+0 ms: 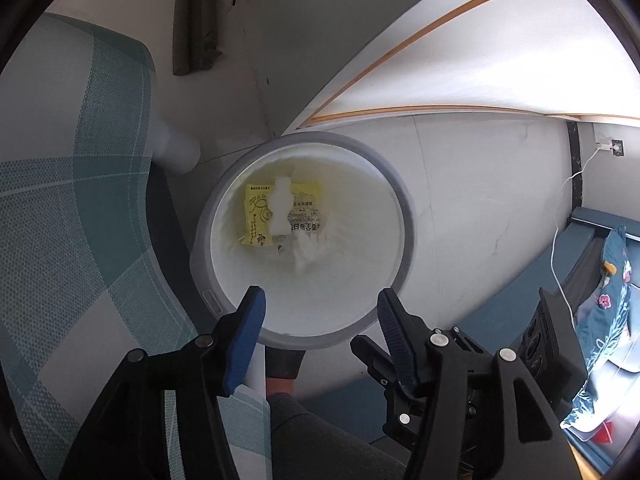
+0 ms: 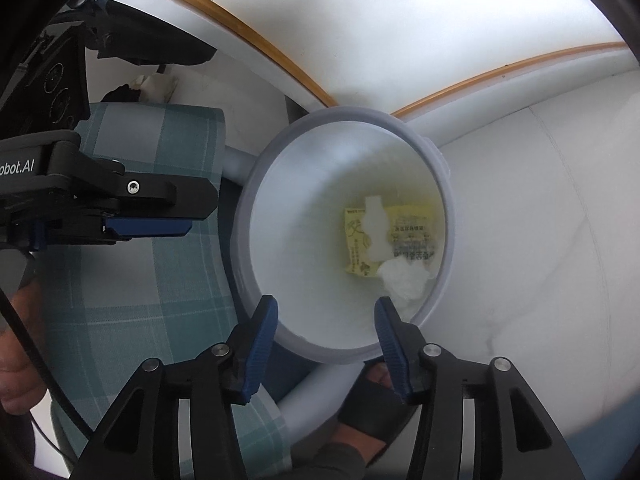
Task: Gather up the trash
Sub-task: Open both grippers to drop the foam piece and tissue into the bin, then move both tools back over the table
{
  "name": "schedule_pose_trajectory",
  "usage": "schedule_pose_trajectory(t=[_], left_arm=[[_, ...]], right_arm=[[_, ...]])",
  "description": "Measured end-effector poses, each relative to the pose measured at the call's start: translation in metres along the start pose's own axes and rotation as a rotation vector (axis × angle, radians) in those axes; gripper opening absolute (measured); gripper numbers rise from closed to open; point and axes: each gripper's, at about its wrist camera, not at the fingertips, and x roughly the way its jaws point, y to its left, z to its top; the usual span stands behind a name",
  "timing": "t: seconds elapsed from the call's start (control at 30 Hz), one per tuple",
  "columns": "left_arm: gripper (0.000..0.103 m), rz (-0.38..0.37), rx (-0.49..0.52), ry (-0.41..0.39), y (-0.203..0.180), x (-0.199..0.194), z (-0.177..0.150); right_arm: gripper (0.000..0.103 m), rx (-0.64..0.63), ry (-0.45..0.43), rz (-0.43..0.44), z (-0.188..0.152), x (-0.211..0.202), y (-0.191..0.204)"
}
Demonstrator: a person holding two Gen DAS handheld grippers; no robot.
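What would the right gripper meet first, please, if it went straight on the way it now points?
The open right gripper points into the bin. Its way looks free down to the crumpled tissue and yellow packet at the bottom, though depth is unclear.

left gripper (image 2: 148,232) body, at 9 o'clock in the right wrist view: "obot.AI" in white, start cut off by the frame edge
yellow packet (image 1: 280,212) in the trash bin (image 1: 404,216): dark East Asian print plus cartoon doodles, too blurry to read
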Motion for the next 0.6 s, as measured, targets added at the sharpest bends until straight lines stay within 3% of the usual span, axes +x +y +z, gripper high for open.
schedule_pose_trajectory(t=[0.33,0.47,0.6], left_arm=[[0.058,0.058,0.083,-0.121,-0.009,-0.033,-0.024],[0.058,0.138,0.166,-0.215,-0.018,-0.058,-0.043],[0.058,0.162,0.191,-0.345,-0.019,-0.090,-0.063]], right_arm=[[0.053,0.040,-0.091,-0.024,-0.015,-0.039,-0.009],[0.053,0.016,-0.158,-0.059,-0.019,-0.068,-0.002],[0.053,0.010,-0.266,-0.078,-0.022,-0.108,0.010]])
